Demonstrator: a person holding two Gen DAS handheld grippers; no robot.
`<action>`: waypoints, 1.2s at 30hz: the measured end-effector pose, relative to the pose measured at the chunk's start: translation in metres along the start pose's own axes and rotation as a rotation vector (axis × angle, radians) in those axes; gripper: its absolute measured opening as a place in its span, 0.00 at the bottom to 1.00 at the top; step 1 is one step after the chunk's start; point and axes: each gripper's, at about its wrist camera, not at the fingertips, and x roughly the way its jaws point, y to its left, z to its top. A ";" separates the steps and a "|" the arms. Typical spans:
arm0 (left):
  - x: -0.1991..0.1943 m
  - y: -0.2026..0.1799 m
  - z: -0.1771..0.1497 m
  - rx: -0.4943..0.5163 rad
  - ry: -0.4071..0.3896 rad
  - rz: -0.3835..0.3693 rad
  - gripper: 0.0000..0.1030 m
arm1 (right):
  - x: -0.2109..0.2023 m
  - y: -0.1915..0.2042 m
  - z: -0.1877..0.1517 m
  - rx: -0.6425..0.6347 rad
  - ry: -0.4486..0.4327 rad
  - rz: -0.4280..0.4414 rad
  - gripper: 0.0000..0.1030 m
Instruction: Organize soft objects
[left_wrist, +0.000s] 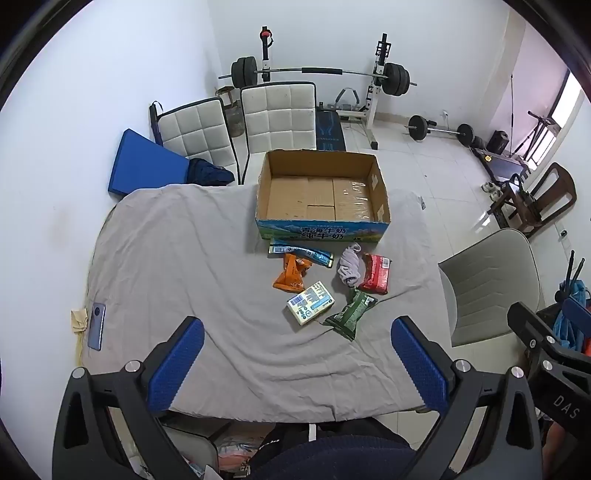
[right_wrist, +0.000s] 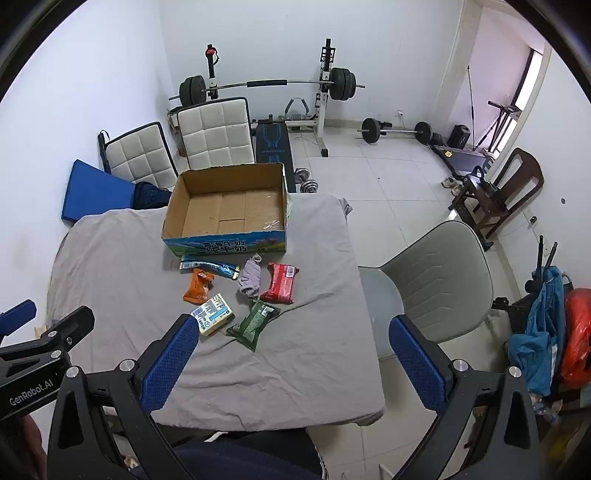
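Note:
An open cardboard box (left_wrist: 321, 195) (right_wrist: 225, 210) stands empty at the far side of the grey-clothed table (left_wrist: 166, 266) (right_wrist: 295, 369). In front of it lie a blue tube pack (left_wrist: 301, 252) (right_wrist: 210, 266), an orange packet (left_wrist: 291, 275) (right_wrist: 199, 286), a grey sock (left_wrist: 350, 266) (right_wrist: 250, 277), a red pack (left_wrist: 375, 274) (right_wrist: 280, 283), a white-blue pack (left_wrist: 310, 302) (right_wrist: 213, 314) and a green pack (left_wrist: 351, 312) (right_wrist: 254, 323). My left gripper (left_wrist: 295, 365) is open and empty above the near table edge. My right gripper (right_wrist: 291, 365) is open and empty, to the right of it.
A phone (left_wrist: 96, 325) lies at the table's left edge. Two white padded chairs (left_wrist: 277, 114) and a blue mat (left_wrist: 144, 164) stand behind the table. A grey chair (right_wrist: 432, 280) stands at the right. Weight gear (right_wrist: 266, 85) fills the back of the room.

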 end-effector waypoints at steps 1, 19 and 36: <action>0.000 0.000 0.000 -0.001 0.003 -0.001 1.00 | 0.000 0.000 0.000 -0.004 0.007 0.000 1.00; 0.001 0.006 0.002 -0.023 -0.016 -0.010 1.00 | -0.004 0.003 0.004 -0.013 -0.014 -0.006 1.00; -0.001 0.010 0.005 -0.030 -0.032 -0.013 1.00 | -0.008 -0.001 0.008 -0.014 -0.030 -0.014 1.00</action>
